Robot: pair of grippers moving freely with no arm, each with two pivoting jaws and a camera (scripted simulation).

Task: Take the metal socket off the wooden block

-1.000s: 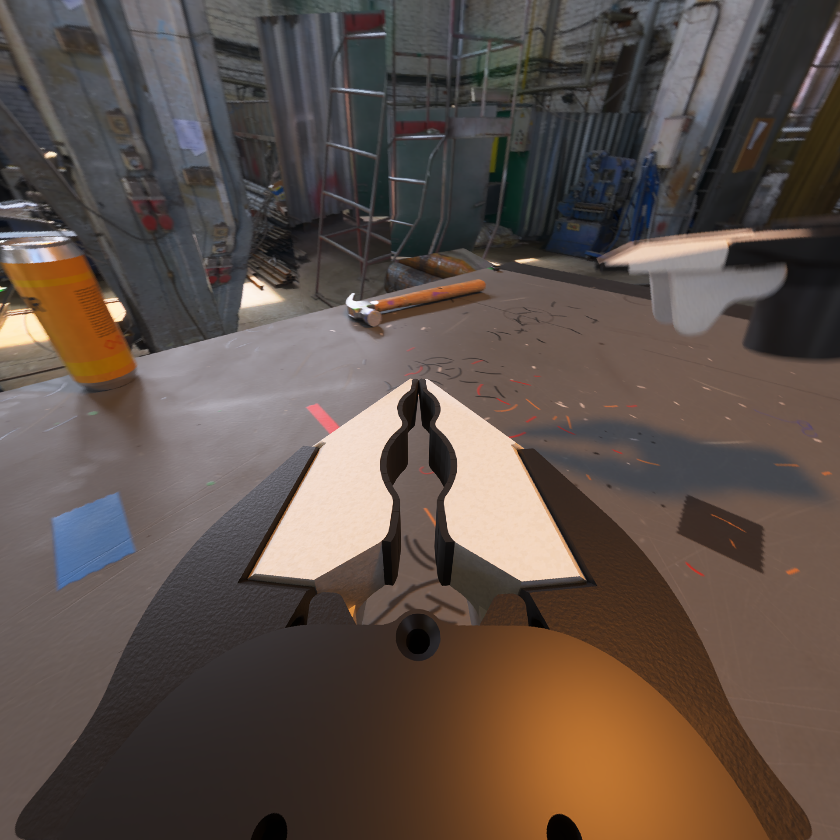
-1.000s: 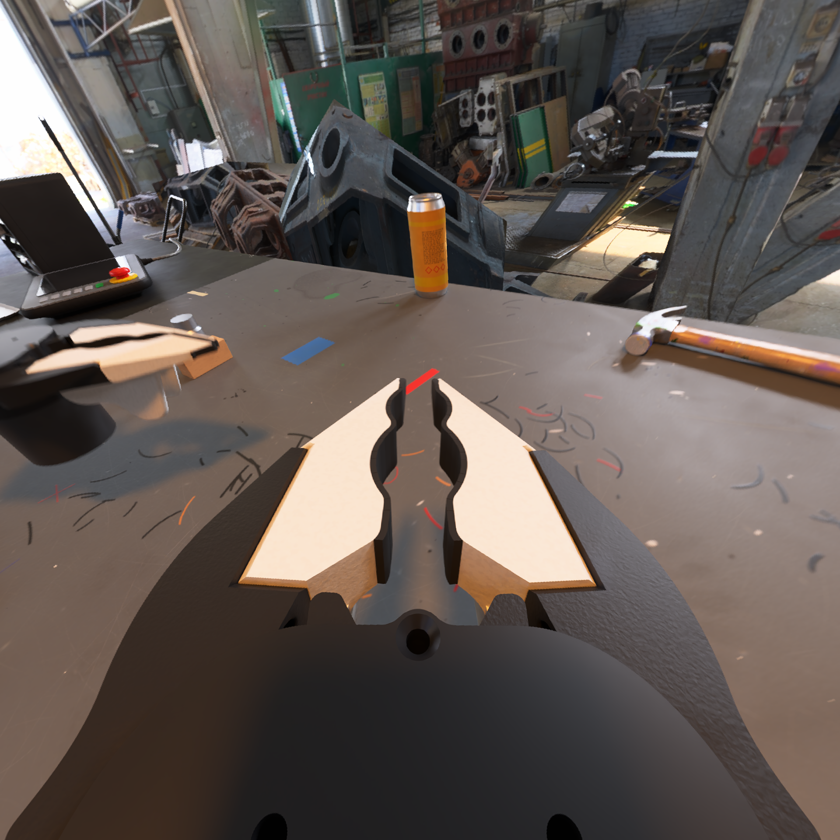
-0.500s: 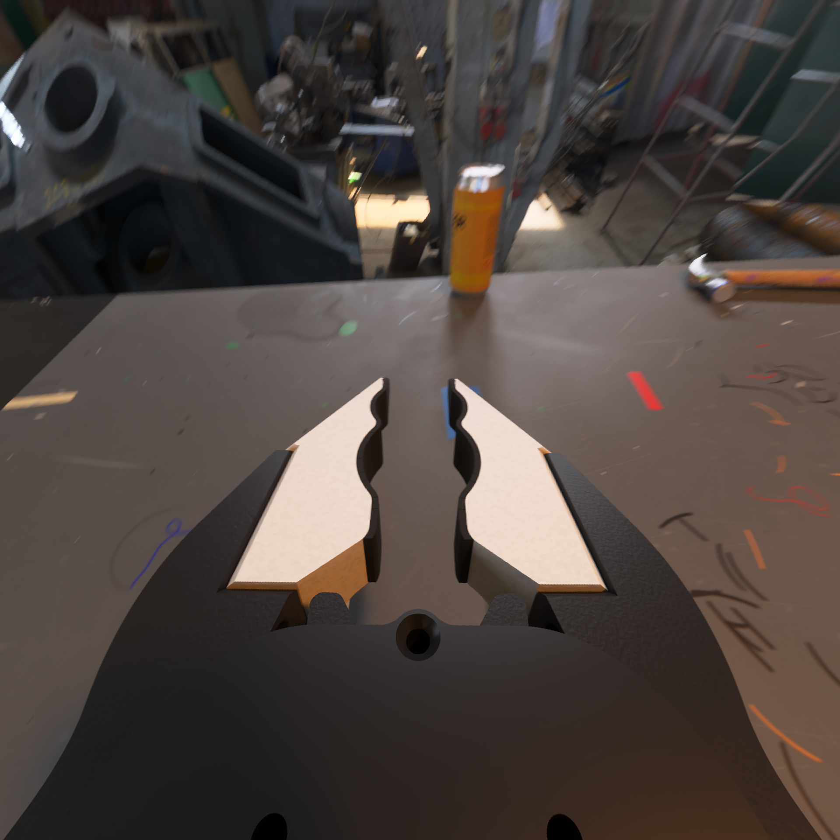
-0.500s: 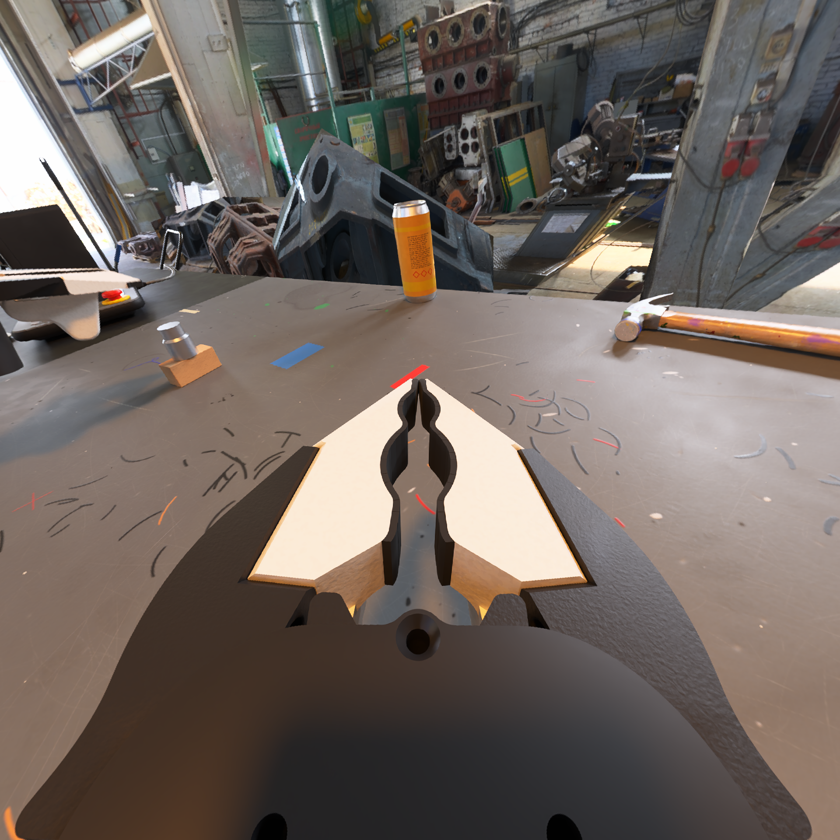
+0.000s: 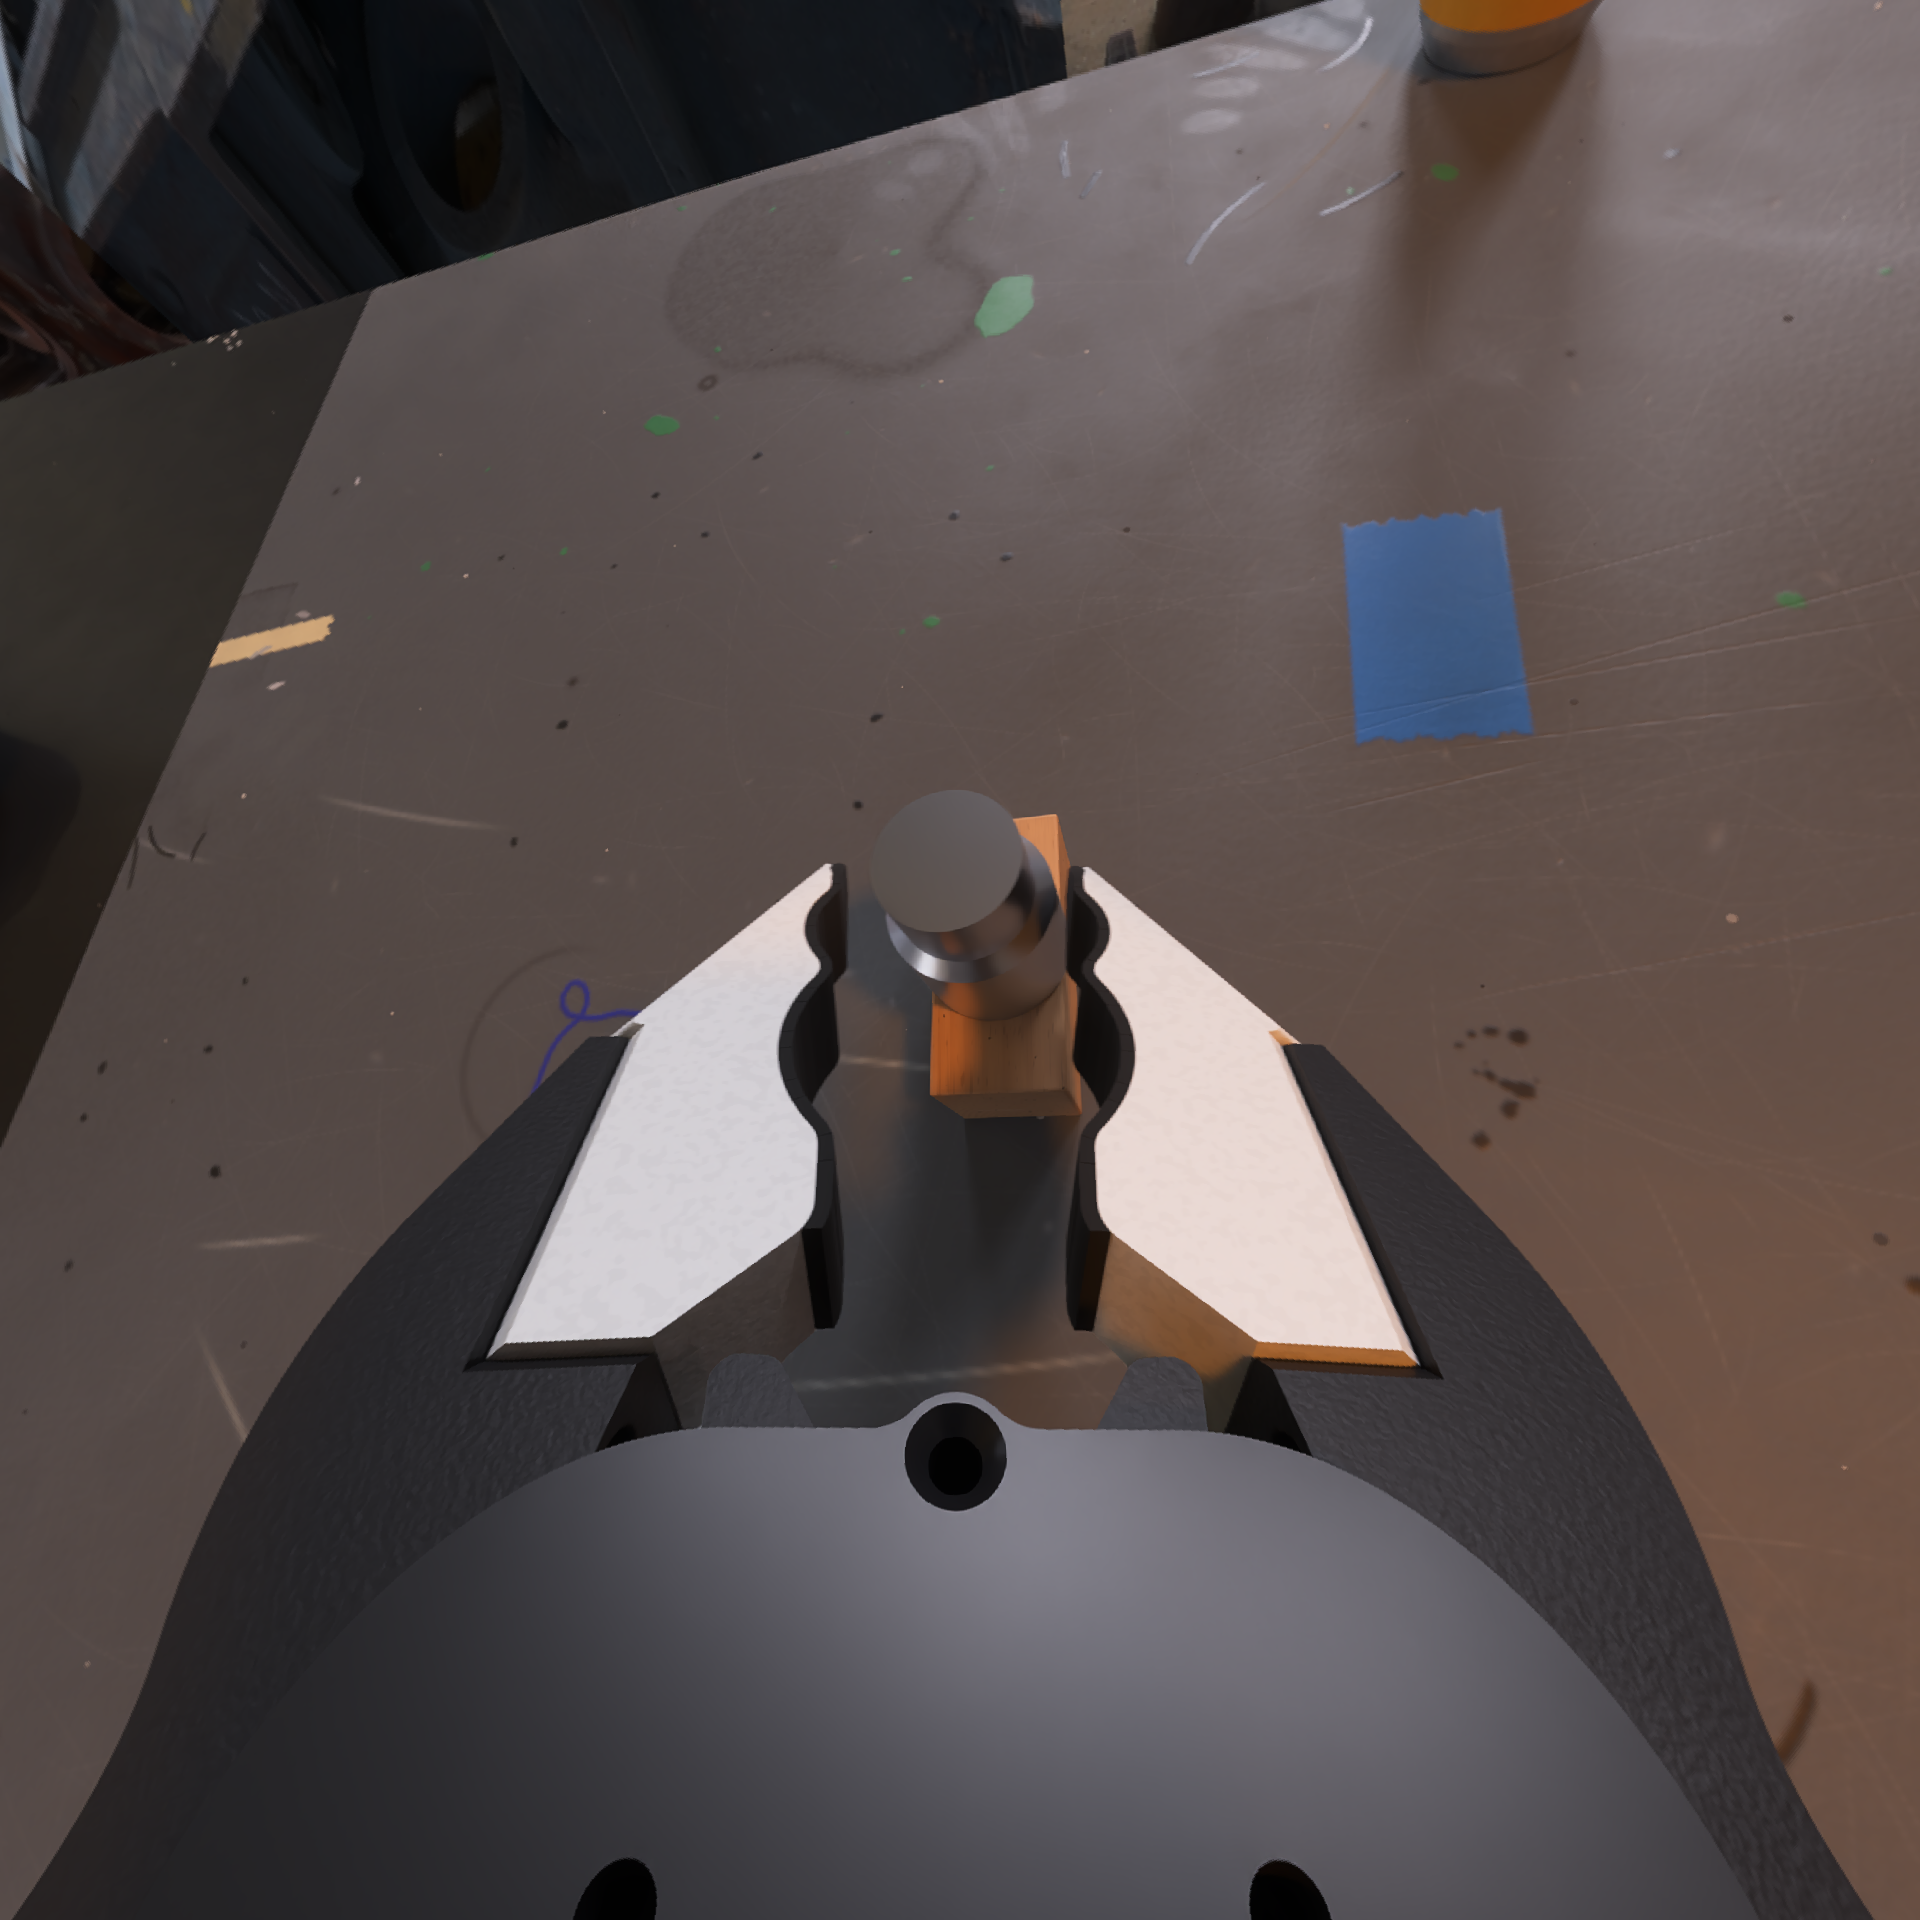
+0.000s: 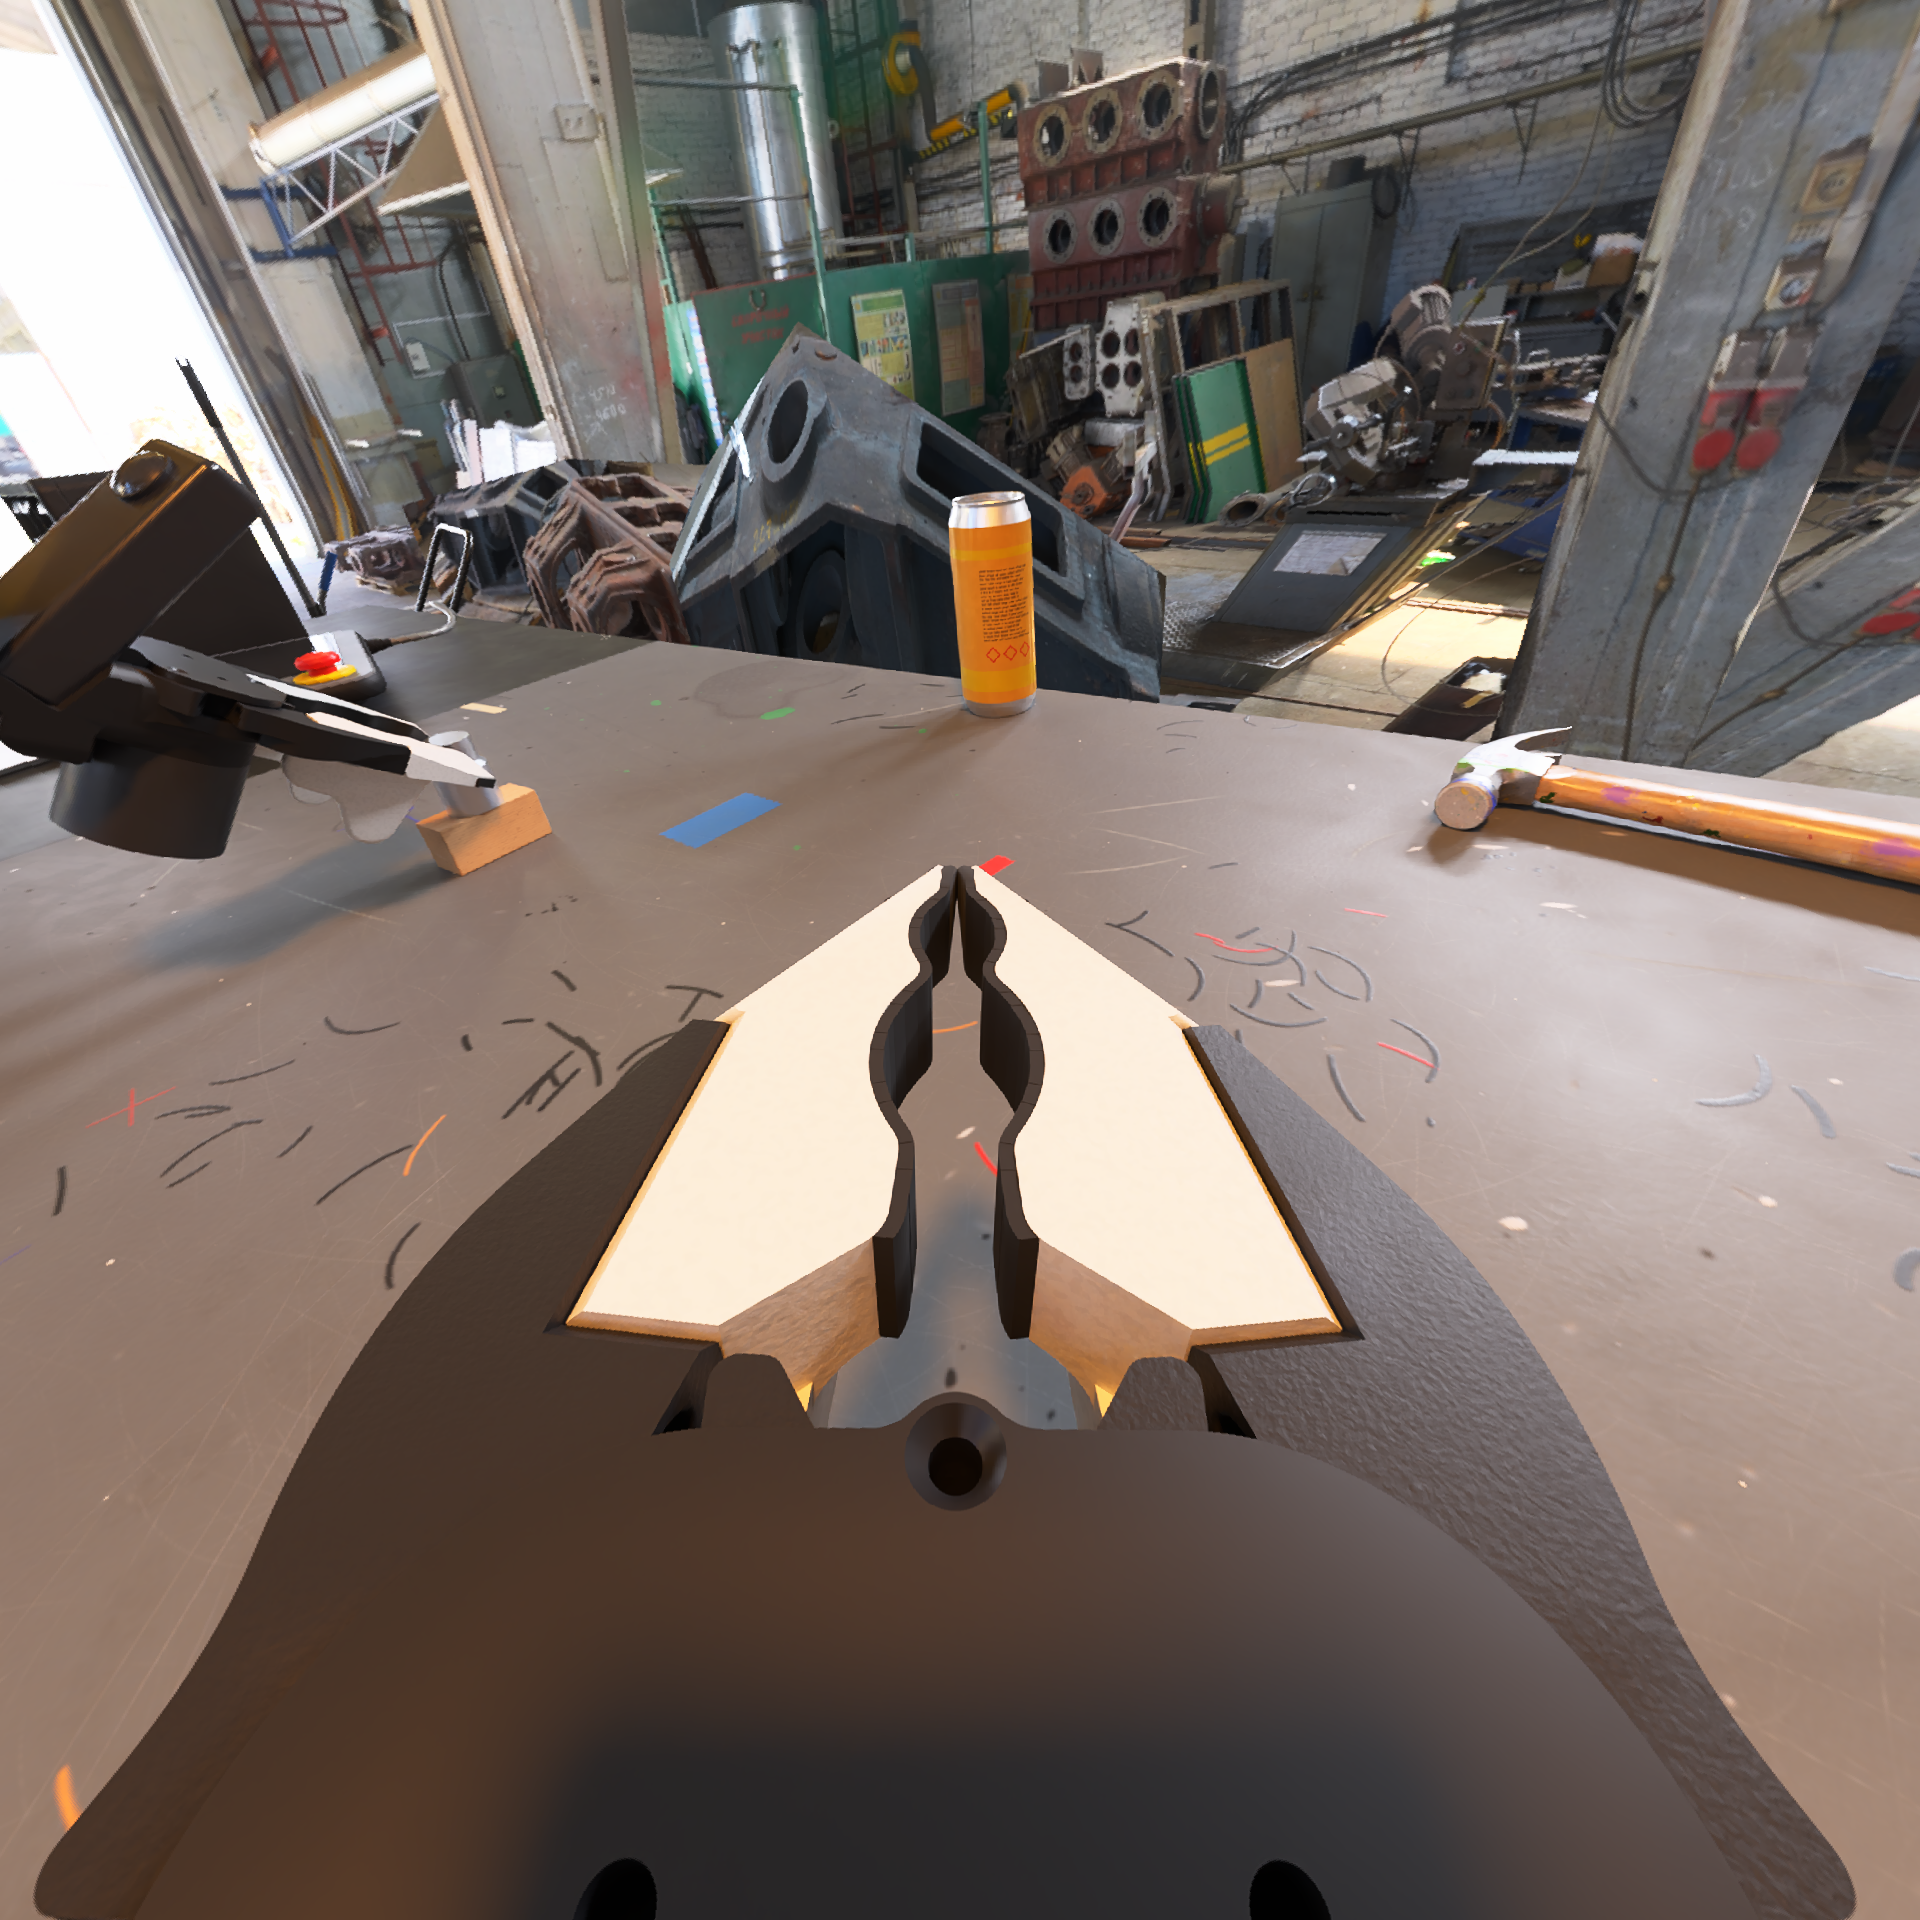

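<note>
The metal socket (image 5: pixel 951 894) stands upright on the small wooden block (image 5: pixel 1003 1065) on the brown table. My left gripper (image 5: pixel 954 883) is open, tilted down over them, with the socket and block between its two fingers and a gap on each side. In the right wrist view the left gripper (image 6: pixel 457 774) hangs over the block (image 6: pixel 494 831) at the far left, and the socket (image 6: pixel 462 784) is partly hidden behind its fingers. My right gripper (image 6: pixel 956 878) is shut and empty, low over the table's middle.
An orange can (image 6: pixel 994 603) stands at the table's far edge and shows at the top of the left wrist view (image 5: pixel 1496 26). A hammer (image 6: pixel 1662 810) lies at the right. Blue tape (image 5: pixel 1434 629) lies right of the block. A control box with a red button (image 6: pixel 327 665) sits far left.
My left gripper has swung left, tilted down and opened wider, so the socket and block now sit between its fingers. My right gripper stays shut and has barely moved since half a second ago.
</note>
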